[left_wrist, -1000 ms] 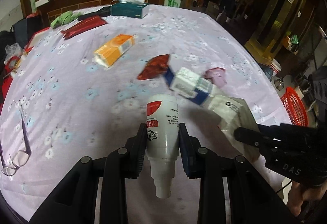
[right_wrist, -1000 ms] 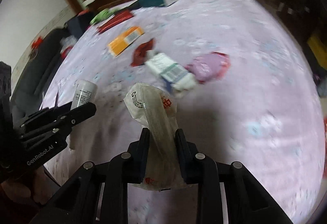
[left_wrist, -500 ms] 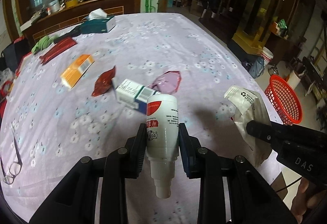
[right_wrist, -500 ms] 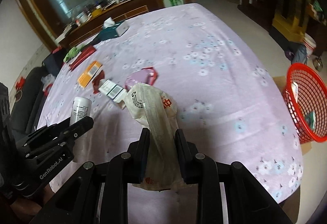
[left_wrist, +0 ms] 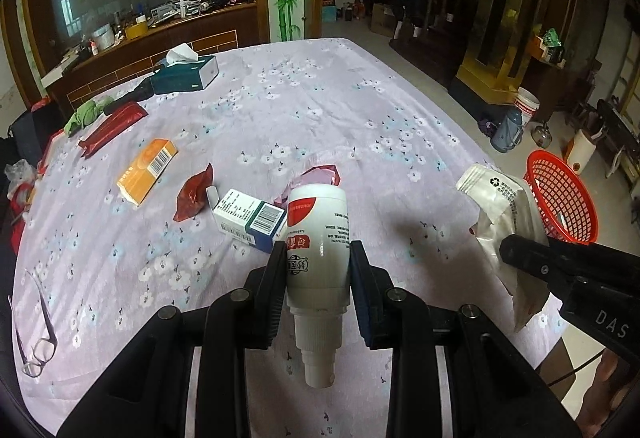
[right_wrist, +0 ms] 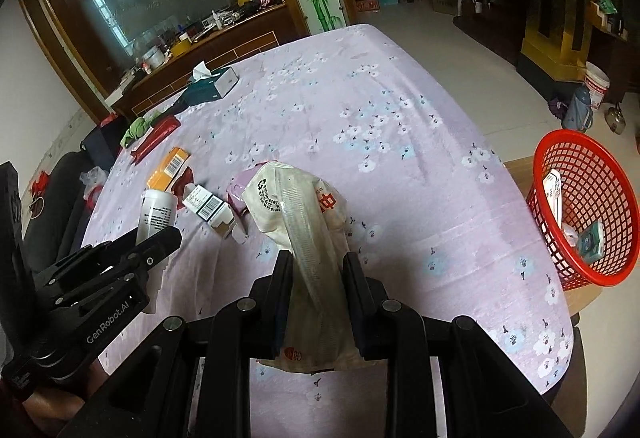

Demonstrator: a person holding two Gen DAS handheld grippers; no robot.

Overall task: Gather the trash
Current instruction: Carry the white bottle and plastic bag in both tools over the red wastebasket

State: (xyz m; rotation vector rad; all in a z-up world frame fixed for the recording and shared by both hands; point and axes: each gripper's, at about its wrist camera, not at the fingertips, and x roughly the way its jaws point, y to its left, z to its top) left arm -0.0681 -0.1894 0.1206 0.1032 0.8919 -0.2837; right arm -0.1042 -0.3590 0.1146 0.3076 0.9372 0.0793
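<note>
From the left wrist camera, the left gripper [left_wrist: 318, 266] is clamped tight on a white bottle [left_wrist: 317, 238], nozzle pointing back toward the handle, above the floral table [left_wrist: 320, 110]. A blue-and-white carton [left_wrist: 248, 218] and a dark red wrapper [left_wrist: 194, 192] lie beyond it.

From the right wrist camera, the right gripper [right_wrist: 316, 270] pinches a crumpled white bag [right_wrist: 308, 222]. The red basket [right_wrist: 588, 174] stands off the table's edge, holding what looks like small packets.

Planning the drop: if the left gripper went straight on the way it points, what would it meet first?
Probably the blue and white box on the tablecloth, just beyond the held white bottle; depth is uncertain.
</note>
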